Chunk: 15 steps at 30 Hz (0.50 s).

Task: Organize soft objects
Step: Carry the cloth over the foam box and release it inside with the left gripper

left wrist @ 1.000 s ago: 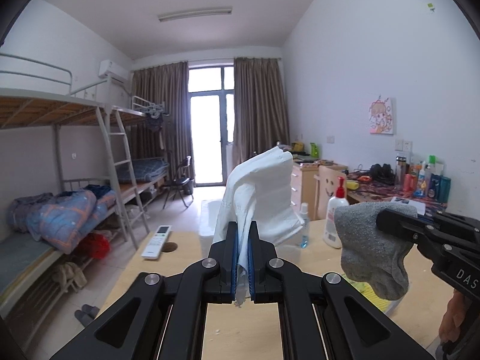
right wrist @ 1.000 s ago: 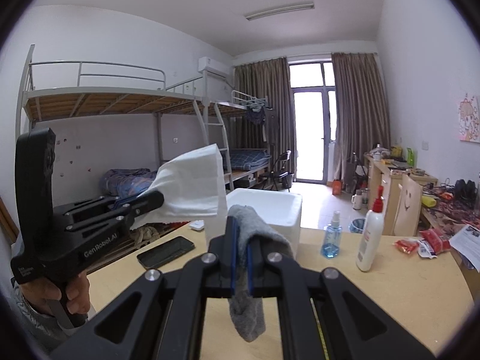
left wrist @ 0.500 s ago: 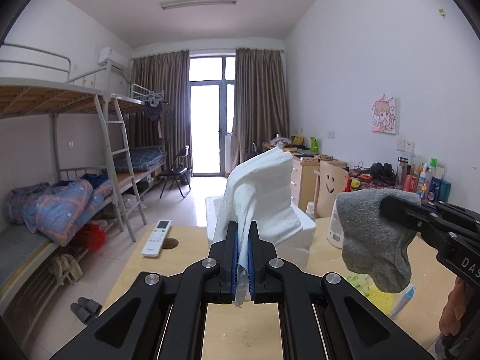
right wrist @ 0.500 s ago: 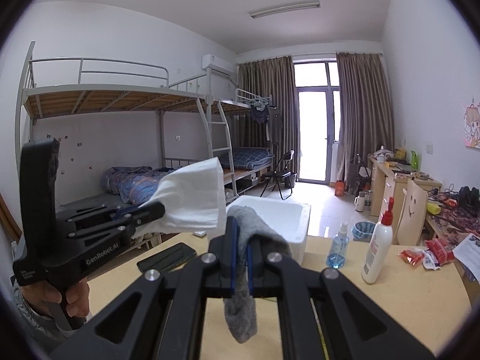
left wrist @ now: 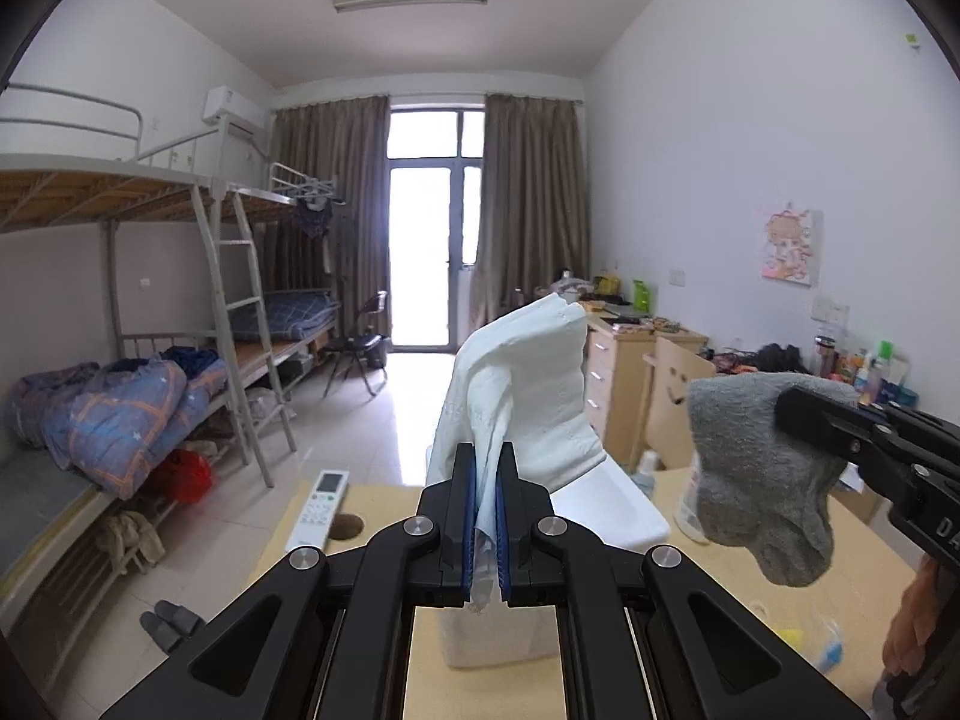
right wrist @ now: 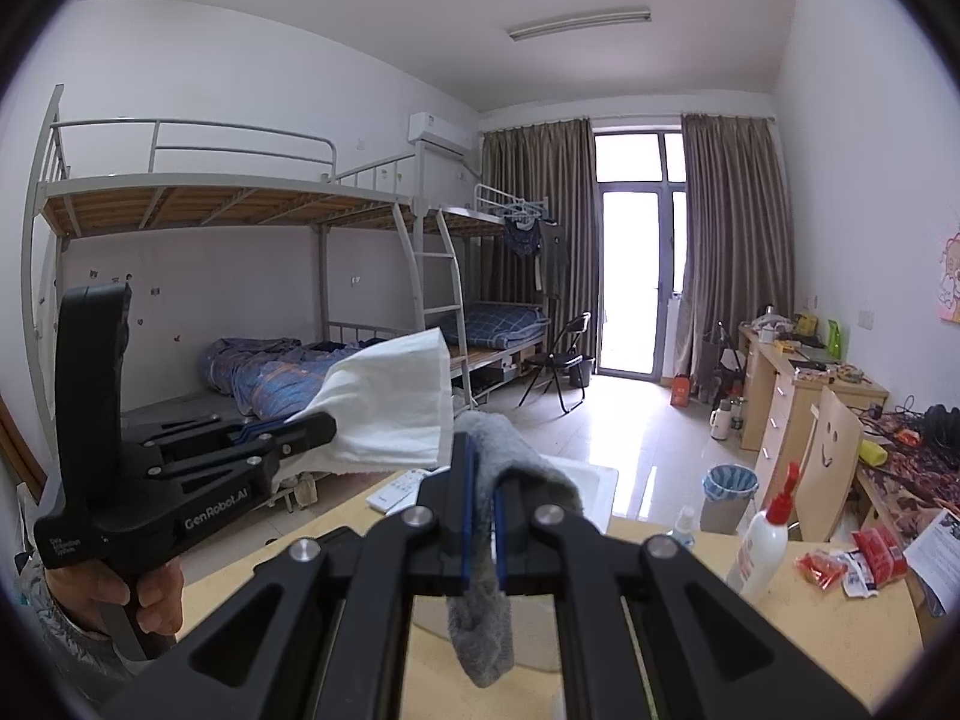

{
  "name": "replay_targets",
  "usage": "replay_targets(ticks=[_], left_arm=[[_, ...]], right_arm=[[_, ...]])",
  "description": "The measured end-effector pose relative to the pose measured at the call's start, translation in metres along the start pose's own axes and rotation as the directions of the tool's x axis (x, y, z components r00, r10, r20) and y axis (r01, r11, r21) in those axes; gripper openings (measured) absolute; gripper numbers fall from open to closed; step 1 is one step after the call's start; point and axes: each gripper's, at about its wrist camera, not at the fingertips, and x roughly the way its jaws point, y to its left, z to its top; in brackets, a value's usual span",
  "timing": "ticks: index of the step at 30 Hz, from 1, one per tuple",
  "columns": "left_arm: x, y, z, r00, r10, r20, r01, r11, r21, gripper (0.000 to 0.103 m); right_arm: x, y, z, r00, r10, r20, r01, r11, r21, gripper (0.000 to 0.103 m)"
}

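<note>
Left wrist view shows the left gripper (left wrist: pixel 486 516) clamped on a thin, creased white cloth (left wrist: pixel 528 396) that stands up above its fingers. To its right hangs a fuzzy grey sock (left wrist: pixel 762 480), pinched by the right gripper (right wrist: pixel 480 516). Only this view shows the white foam box (left wrist: pixel 606 516) just behind the claw. Right wrist view shows a smooth white bottle (right wrist: pixel 762 546) with red nozzle, well right of the claw.
</note>
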Motion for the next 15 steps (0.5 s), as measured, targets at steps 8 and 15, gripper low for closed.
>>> replay_targets(ticks=[8,15], left_arm=[[0.031,0.002,0.018,1.0,0.025,0.011,-0.024,0.999,-0.034,0.006],[0.057,-0.005,0.023,1.0,0.027,0.0,-0.027,1.0,-0.003,0.006]], right_arm=[[0.026,-0.013,0.01,1.0,0.008,0.01,-0.008,1.0,0.017,0.008],[0.046,-0.019,0.01,1.0,0.021,0.009,-0.021,0.999,0.03,0.008]])
